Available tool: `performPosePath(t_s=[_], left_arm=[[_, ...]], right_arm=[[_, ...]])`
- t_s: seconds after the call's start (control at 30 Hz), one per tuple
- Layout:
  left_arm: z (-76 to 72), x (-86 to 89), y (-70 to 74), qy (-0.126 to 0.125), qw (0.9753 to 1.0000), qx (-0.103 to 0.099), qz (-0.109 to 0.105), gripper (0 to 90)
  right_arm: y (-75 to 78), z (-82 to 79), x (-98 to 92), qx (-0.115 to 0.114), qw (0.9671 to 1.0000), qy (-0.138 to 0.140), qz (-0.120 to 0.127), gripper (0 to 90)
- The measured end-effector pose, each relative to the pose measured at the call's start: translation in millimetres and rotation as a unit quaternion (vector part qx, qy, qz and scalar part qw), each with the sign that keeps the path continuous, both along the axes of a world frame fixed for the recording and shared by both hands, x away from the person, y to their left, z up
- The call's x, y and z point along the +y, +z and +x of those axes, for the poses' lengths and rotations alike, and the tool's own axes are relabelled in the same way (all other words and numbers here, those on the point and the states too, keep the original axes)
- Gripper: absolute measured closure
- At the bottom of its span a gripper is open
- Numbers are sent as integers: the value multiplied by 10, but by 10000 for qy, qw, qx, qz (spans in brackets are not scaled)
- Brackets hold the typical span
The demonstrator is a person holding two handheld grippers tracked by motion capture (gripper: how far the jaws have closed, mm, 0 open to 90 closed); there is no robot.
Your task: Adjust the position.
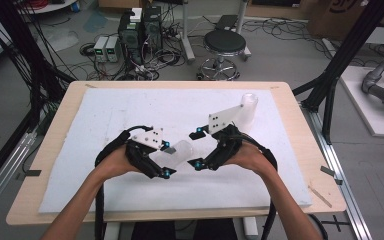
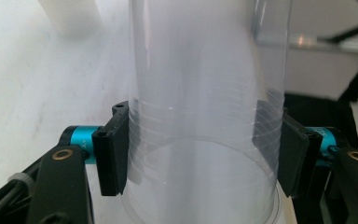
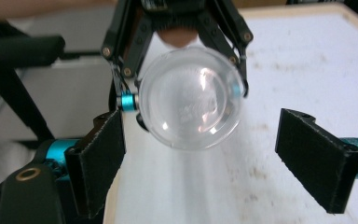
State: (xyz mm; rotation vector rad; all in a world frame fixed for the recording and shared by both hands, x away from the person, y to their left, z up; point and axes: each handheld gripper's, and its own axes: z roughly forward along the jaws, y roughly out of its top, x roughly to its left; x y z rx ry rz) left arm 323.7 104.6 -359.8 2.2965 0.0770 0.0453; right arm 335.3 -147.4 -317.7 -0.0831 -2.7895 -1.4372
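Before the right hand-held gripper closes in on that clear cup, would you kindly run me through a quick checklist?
1. Left hand-held gripper clamps the clear cup on both sides: ok.
2. Right hand-held gripper open wide enough for the cup: ok, jaws stand well apart.
3. Cup end faces the right gripper, lined up between its jaws: ok, roughly centred in the right gripper view.
4. Cup lifted off the white mat: cannot tell.
5. Second cup at the far side stands out of the way: ok.
6. Single cup or nested stack in the grip: cannot tell; ridges show.
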Motion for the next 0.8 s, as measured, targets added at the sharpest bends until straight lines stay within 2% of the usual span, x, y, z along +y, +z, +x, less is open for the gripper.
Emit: performPosePath(t_s=[0.07, 0.13, 0.23, 0.3, 0.6, 0.67, 0.8], left_arm=[[7, -16, 20, -32, 9994, 61, 331, 320], [18, -32, 42, -51, 9977, 140, 654, 320], [39, -49, 66, -46, 9955, 208, 926, 321], [54, -54, 79, -19, 9949, 244, 975, 322], [79, -90, 68, -36, 9916, 357, 1244, 326], [79, -111, 66, -54, 9901, 336, 1362, 326], [81, -147, 67, -61, 9898, 322, 1386, 326]], right_arm=[[16, -5, 22, -10, 9997, 18, -238, 157], [27, -8, 51, -21, 9986, 40, -533, 157], [40, -19, 96, -39, 9955, 85, -939, 157], [52, -19, 115, -63, 9941, 78, -1080, 157], [30, 3, 173, -71, 9908, 29, -1351, 159], [20, 11, 185, -104, 9903, 37, -1388, 159], [8, 9, 208, -75, 9895, 20, -1444, 159]])
